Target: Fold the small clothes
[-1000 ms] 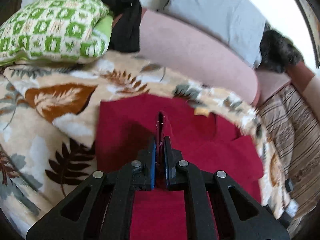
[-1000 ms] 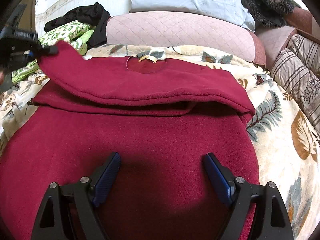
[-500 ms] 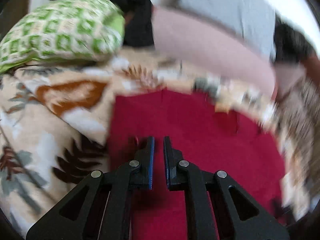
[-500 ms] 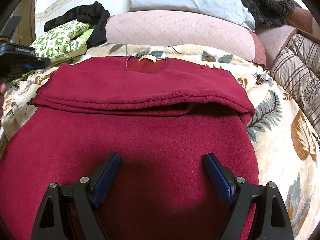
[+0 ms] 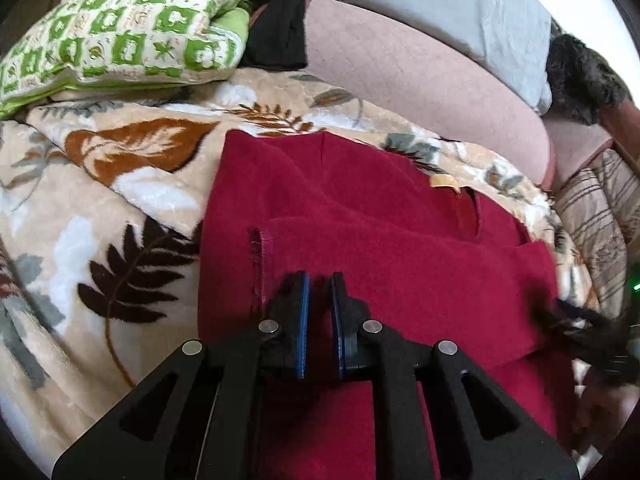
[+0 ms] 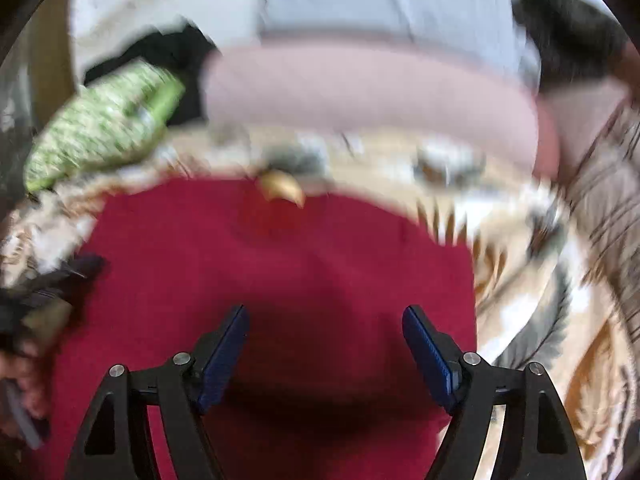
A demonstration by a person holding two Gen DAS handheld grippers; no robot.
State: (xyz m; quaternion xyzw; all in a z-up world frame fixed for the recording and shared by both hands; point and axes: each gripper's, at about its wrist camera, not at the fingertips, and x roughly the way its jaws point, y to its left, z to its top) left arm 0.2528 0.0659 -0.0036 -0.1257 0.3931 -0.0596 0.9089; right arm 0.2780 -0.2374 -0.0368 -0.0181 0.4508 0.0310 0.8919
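Left claw [image 5: 319, 280], in the left wrist view, hangs low over the dark red fleece sweater [image 5: 384, 240] with its blue-padded jaws drawn close, a narrow slit between them and no cloth in it. The sweater lies spread on the beige leaf-patterned blanket [image 5: 120, 208] of the bed, its neck opening and tan neck label [image 5: 443, 181] pointing away from the claw toward the pink quilted bolster [image 5: 420, 80]. A folded-over sleeve lies across the chest; its hemmed cuff edge [image 5: 258, 264] runs lengthwise just left of the jaws, near but not touching. The green-and-white patterned pillow [image 5: 120, 48] sits well apart at upper left. The right wrist view is smeared by motion. Right claw [image 6: 325, 322] stands with jaws spread wide and nothing held, above the sweater's lower body. From here the sweater extends forward, label at the far end, so its long axis runs along the claw's line of sight. The sweater's right side edge meets the blanket just beyond the right jaw. Judged from this layout, the right claw is nearer that edge and the left nearer the cuff.
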